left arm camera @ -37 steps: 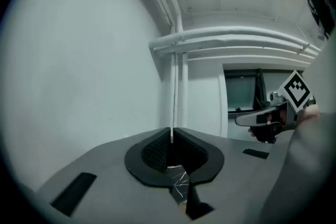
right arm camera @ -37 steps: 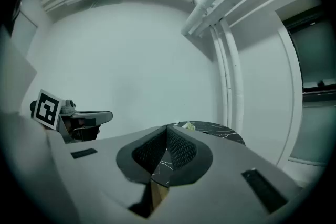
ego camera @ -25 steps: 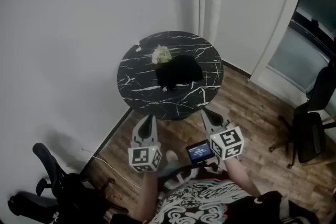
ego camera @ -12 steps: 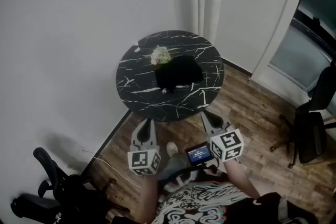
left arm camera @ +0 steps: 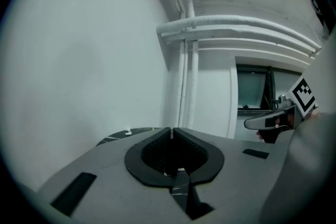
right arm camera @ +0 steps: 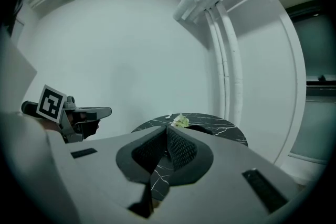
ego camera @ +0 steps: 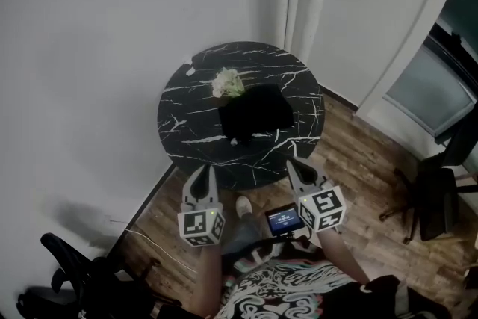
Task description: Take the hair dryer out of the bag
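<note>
Standing short of the round marble table [ego camera: 187, 132], holding both tools low and level. Left gripper [ego camera: 204, 171] showing its 2 jaws pressed together, nothing between them. Right gripper [ego camera: 293, 163] likewise closed tip to tip and empty.

Black bag [ego camera: 254, 113] lying on the table well ahead of both sets of fingertips, slightly nearer the right pair. A pale crumpled clump [ego camera: 228, 81] sitting just beside the bag's far-left corner, beyond the left fingertips. Hair dryer not showing anywhere (presumably inside the bag; its mouth not readable from here). Small lit screen [ego camera: 284, 218] sitting behind the right fingers, near the body.

Judging the step as the approach, task barely starting. Doing it well:
- Parting both pairs of jaws before arriving, not over the fabric.
- Bringing the left fingers down onto the near hem to pin or lift 1 layer only.
- Sending the right fingers in through the mouth once found.
- Anchoring first and pulling second, the soft cloth likely bunching and dragging across smooth stone.
- Keeping clear of the clump.
- Avoiding closing blind, risking a grab of bag and dryer together.
</note>
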### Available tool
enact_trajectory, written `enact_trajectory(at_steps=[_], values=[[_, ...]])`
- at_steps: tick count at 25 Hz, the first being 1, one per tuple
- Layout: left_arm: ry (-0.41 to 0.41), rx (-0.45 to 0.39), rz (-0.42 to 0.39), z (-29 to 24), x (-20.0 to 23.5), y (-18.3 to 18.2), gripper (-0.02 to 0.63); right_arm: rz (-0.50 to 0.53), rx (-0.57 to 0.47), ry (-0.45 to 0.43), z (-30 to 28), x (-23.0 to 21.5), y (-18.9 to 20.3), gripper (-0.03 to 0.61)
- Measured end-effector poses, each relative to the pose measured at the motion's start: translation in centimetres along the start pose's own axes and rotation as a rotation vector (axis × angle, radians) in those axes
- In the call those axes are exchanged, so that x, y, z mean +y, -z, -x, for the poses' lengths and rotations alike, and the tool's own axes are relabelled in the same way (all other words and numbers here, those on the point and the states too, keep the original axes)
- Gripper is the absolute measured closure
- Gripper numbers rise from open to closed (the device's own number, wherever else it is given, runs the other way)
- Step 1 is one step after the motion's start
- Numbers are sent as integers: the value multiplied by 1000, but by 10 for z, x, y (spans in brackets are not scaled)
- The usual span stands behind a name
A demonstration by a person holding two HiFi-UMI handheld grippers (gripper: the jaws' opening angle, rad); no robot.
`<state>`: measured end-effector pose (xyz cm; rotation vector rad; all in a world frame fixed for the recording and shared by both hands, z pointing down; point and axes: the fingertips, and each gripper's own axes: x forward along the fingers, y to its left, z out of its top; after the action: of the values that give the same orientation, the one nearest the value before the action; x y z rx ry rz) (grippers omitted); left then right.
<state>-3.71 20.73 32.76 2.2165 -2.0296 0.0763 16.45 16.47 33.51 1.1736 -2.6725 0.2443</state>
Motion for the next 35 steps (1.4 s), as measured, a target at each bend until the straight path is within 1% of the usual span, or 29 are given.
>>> enact_trajectory(at_steps=[7, 10, 13, 17, 21, 26, 29, 31, 35], values=[[49, 38, -7, -79, 35, -5, 588, -15, 44, 51, -65, -28, -13, 558], [72, 54, -7, -106, 49, -4, 588, -28, 80, 90, -92, -40, -13, 558], [90, 71, -1, -126, 65, 3, 588, -27, 111, 111, -111, -44, -12, 558], [114, 104, -53, -141, 91, 18, 588, -9, 145, 140, -131, -46, -11, 558], [156, 117, -83, -155, 103, 30, 586, 0, 166, 171, -143, -50, -11, 558], [184, 146, -64, -166, 106, 43, 586, 19, 200, 154, -151, -38, -8, 558], [211, 152, -68, -173, 101, 49, 580, 23, 205, 150, -159, -36, -5, 558], [222, 159, -75, -177, 99, 52, 557, 18, 217, 141, -163, -37, 0, 558], [230, 176, -82, -183, 100, 60, 543, 9, 239, 111, -171, -33, 9, 558]])
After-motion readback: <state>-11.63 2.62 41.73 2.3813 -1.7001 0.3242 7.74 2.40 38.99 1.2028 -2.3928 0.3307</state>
